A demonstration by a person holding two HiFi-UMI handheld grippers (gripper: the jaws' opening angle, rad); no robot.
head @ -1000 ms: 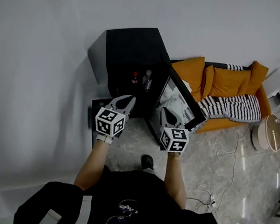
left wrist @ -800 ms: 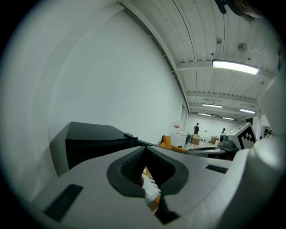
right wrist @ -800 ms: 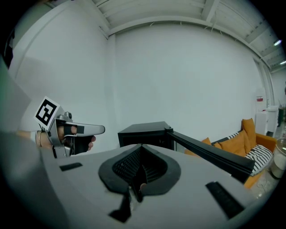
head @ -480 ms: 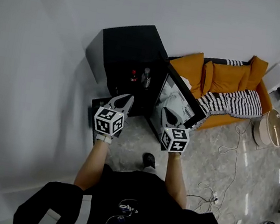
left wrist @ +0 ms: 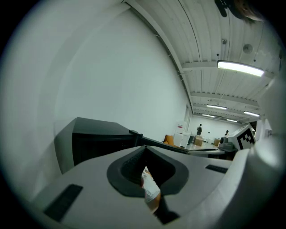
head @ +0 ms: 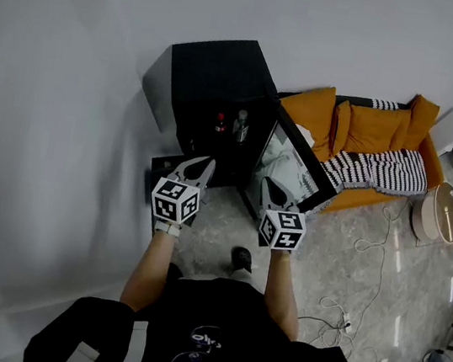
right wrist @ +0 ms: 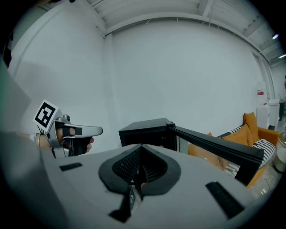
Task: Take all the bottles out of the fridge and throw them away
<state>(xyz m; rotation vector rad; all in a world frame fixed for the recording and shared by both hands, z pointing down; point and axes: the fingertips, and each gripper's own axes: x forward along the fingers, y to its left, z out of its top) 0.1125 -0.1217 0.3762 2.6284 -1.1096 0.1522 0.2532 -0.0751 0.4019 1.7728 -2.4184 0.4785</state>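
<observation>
A black mini fridge (head: 219, 68) stands against the white wall with its door (head: 297, 166) swung open to the right. On its shelf stand two bottles, a dark one with a red cap (head: 219, 123) and a clear one (head: 240, 127). My left gripper (head: 205, 164) hovers in front of the fridge opening, shut with nothing held. My right gripper (head: 267, 182) is level with it near the door, also shut and empty. In the left gripper view its jaws (left wrist: 145, 150) point at the fridge (left wrist: 96, 138). The right gripper view shows the fridge (right wrist: 145, 132) ahead and the left gripper (right wrist: 96, 130) at the left.
An orange sofa (head: 371, 131) with striped cushions stands right of the fridge. A round beige tub (head: 436, 213) and loose cables (head: 370, 241) lie on the floor further right. A low dark box (head: 161, 165) sits by the fridge's left foot. My shoe (head: 239, 260) shows below.
</observation>
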